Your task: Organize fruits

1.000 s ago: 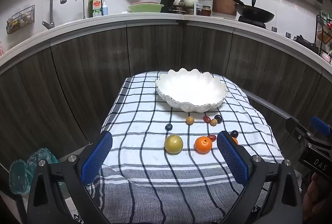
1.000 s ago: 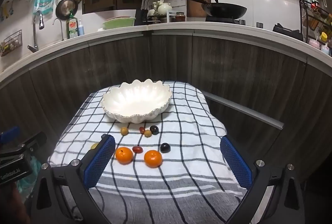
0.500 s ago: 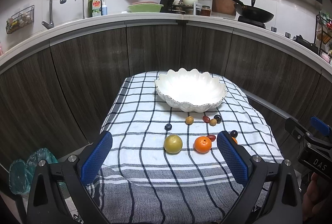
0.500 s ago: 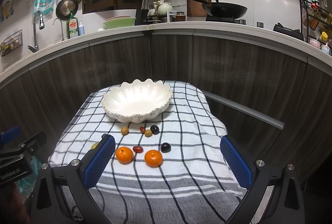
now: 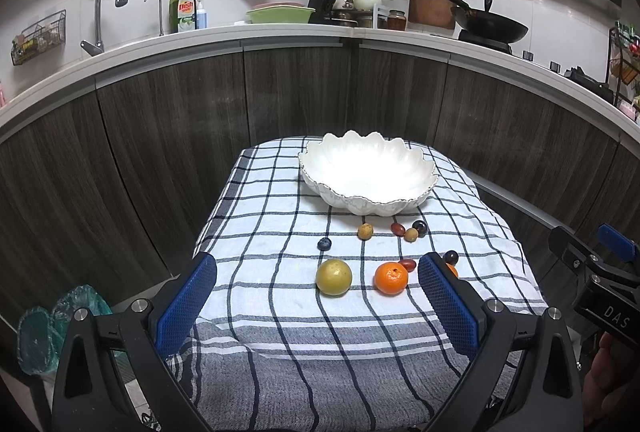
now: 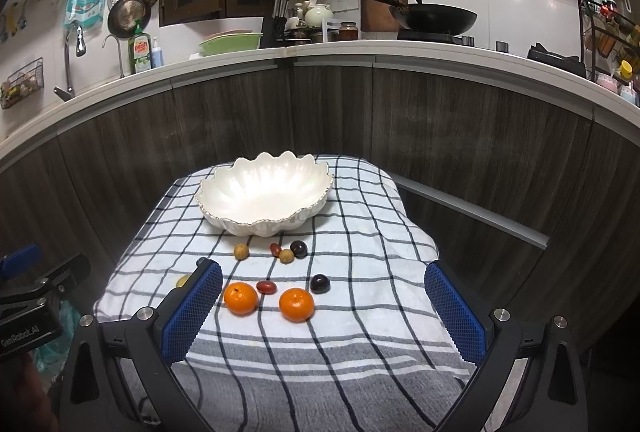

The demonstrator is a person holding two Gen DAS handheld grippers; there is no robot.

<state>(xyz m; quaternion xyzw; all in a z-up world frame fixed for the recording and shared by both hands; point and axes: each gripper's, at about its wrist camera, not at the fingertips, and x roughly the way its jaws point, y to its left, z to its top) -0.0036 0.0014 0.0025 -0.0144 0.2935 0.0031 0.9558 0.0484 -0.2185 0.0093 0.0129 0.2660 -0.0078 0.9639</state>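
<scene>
An empty white scalloped bowl (image 5: 412,159) (image 6: 316,175) stands at the far end of a checked cloth (image 5: 280,199) (image 6: 368,216). In front of it lie loose fruits: a yellow-green round fruit (image 5: 333,276), two oranges (image 6: 240,298) (image 6: 296,304), a blueberry (image 5: 324,243), small brown, red and dark fruits (image 6: 286,255). My left gripper (image 5: 316,306) hangs open above the near cloth, short of the yellow-green fruit. Over the near cloth, the right gripper (image 6: 324,310) is open, its gap facing the two oranges. Neither holds anything.
Dark wood cabinet fronts (image 5: 160,135) curve around the far side under a white counter with a tap (image 5: 105,11), a green basin (image 5: 280,15) and a wok (image 6: 434,17). A green bag (image 5: 48,328) lies on the floor at left.
Both grippers have crept slightly forward toward the fruits. Nothing was grasped or moved.
</scene>
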